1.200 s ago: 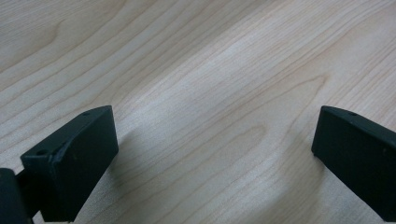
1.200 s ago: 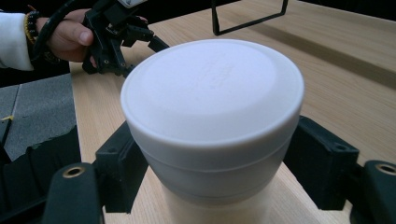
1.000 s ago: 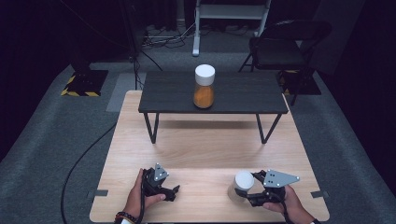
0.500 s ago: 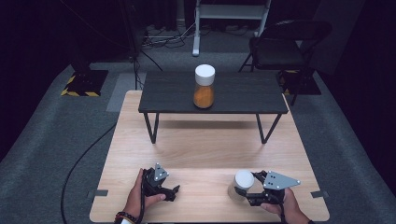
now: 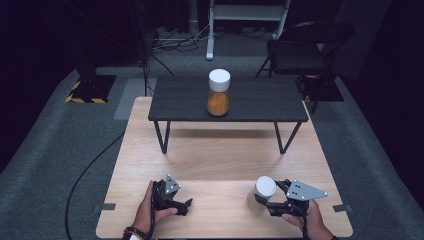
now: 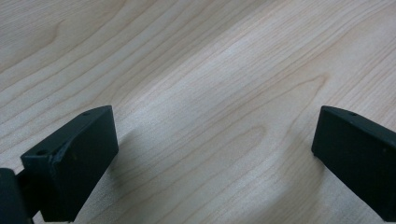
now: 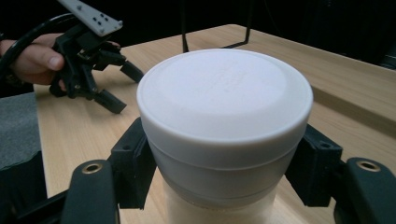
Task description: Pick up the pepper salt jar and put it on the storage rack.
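**White-lidded jar clamped in our right gripper at the near edge of the table**

We are holding a pale cylindrical jar with a broad white plastic lid [image 7: 225,105] between the two black jaws of our right gripper [image 7: 224,170]. In the right gripper view the jaws are pressing against the jar from either side, just under the rim of the lid, and the lid's flat top is facing up towards the camera. In the high view the same jar [image 5: 262,192] is standing upright on the light wooden table [image 5: 220,160], near its front edge and towards the right, with the right gripper [image 5: 270,204] closing on it from the person's side and the right hand [image 5: 310,220] wrapping the handle behind. The body below the lid looks cream-coloured, though too little of it is showing for us to say what is inside.

Our left gripper [image 5: 184,204] is resting well apart from the jar, towards the front left of the table, in the left hand [image 5: 150,210]. In the left gripper view its jaws are standing wide apart with only bare wood grain between them, so it is gripping nothing.

Farther back, a small black low table with thin metal legs [image 5: 260,102] is sitting on the wooden top. On it a second jar, white-lidded with orange contents [image 5: 218,93], is standing upright near the middle.
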`<state>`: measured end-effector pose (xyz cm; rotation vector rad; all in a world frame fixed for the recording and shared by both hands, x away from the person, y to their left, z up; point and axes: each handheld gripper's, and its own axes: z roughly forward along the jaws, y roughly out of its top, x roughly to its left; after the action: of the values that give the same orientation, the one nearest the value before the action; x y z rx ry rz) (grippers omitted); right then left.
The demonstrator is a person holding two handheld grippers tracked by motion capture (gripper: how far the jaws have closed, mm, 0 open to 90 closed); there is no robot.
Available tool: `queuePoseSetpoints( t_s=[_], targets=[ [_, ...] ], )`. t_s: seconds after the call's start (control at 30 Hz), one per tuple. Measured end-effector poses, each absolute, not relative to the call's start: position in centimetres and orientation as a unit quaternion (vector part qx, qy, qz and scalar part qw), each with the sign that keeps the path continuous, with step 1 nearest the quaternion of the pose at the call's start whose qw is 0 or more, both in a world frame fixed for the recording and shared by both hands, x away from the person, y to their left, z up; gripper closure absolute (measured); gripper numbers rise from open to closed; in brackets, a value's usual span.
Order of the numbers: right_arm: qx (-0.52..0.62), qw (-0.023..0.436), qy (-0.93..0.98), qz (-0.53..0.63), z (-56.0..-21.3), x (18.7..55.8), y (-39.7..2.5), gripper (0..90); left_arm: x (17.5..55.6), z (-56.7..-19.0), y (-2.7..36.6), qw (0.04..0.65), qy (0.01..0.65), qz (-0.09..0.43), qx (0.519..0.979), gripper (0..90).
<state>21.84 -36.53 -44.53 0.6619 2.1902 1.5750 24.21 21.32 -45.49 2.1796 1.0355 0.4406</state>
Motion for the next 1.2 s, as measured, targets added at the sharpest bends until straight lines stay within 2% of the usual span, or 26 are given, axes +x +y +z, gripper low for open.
queuePoseSetpoints(
  t_s=[0.63, 1.2],
  targets=[
    [0.265, 0.231, 0.749, 0.562, -42.1, 21.3, -36.2, 33.7, 24.3, -45.5, 21.2, 0.338, 0.396, 0.168, 0.837, 0.5],
    [0.289, 0.267, 0.728, 0.561, -38.4, 22.0, -34.3, 33.7, 24.3, -45.5, 21.2, 0.337, 0.395, 0.169, 0.838, 0.6]
  ],
)
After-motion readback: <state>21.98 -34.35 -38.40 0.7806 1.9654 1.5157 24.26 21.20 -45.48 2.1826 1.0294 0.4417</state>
